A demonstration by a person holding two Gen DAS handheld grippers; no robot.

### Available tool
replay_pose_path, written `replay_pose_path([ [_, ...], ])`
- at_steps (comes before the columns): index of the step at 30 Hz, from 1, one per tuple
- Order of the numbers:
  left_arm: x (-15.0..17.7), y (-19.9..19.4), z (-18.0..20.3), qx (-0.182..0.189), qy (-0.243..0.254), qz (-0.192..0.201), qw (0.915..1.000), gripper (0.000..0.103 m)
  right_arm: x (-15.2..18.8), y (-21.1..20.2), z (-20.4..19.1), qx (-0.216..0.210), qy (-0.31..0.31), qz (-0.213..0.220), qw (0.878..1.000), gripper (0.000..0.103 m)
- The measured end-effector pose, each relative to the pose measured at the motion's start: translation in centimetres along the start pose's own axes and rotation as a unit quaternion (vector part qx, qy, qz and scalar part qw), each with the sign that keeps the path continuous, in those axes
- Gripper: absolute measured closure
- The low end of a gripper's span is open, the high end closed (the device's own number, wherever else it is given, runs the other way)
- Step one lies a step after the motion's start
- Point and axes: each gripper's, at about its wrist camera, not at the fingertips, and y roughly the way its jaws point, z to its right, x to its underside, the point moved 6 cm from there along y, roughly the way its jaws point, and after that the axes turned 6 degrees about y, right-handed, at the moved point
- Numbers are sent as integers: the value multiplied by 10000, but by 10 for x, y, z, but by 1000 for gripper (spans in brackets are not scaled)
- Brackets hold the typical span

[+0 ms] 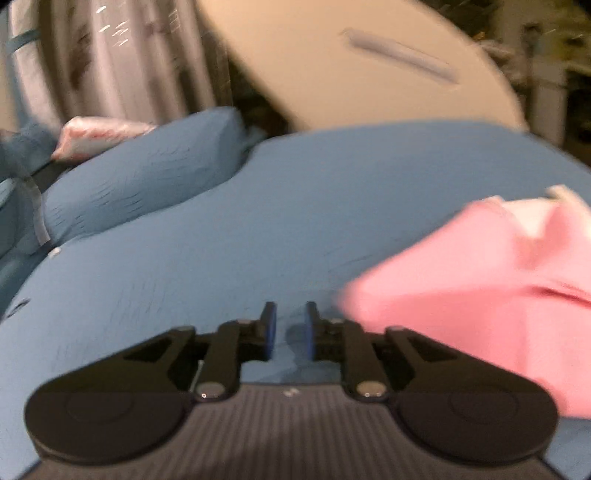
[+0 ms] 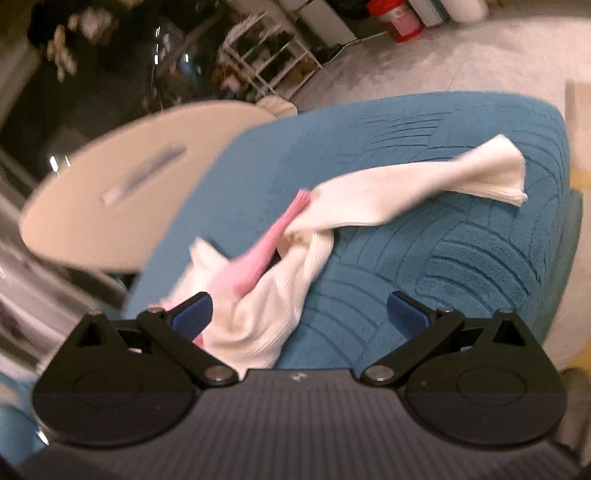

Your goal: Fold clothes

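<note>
A pink and white garment (image 2: 295,236) lies crumpled on the blue bed cover (image 2: 443,258); one white sleeve (image 2: 491,173) stretches to the far right. In the left wrist view its pink part (image 1: 480,288) fills the right side. My left gripper (image 1: 290,328) hovers over bare blue cover (image 1: 221,240) just left of the pink cloth, its jaws a narrow gap apart with nothing between them. My right gripper (image 2: 299,314) is wide open, with the white cloth lying near its left finger (image 2: 194,314). Both views are motion-blurred.
Blue pillows (image 1: 140,173) and a pink-white packet (image 1: 96,136) lie at the bed's far left. A round beige table (image 2: 122,184) stands beside the bed, also in the left wrist view (image 1: 369,74). A curtain (image 1: 110,55), shelving (image 2: 269,62) and a red bucket (image 2: 399,18) stand beyond.
</note>
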Motion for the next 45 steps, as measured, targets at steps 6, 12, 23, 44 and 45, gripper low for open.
replay_pose_path([
  [6,-36,5,12,-373,261,632,9970,26,42,23,-86,-100,-1832,646,9809,0],
  [12,-45,2,13,43,-22,535,9986,23,125,103,-130,532,-3918,-832,9147,1],
  [23,-32,-2,15,996,-221,566,9932,21,244,36,-182,-1314,-5452,-1194,8193,99],
  [44,6,-2,22,1928,689,-152,9787,9,169,93,-186,219,-5468,-625,8346,82],
  [45,5,-1,19,1872,652,-131,9801,9,176,84,-193,169,-5623,-450,8255,82],
])
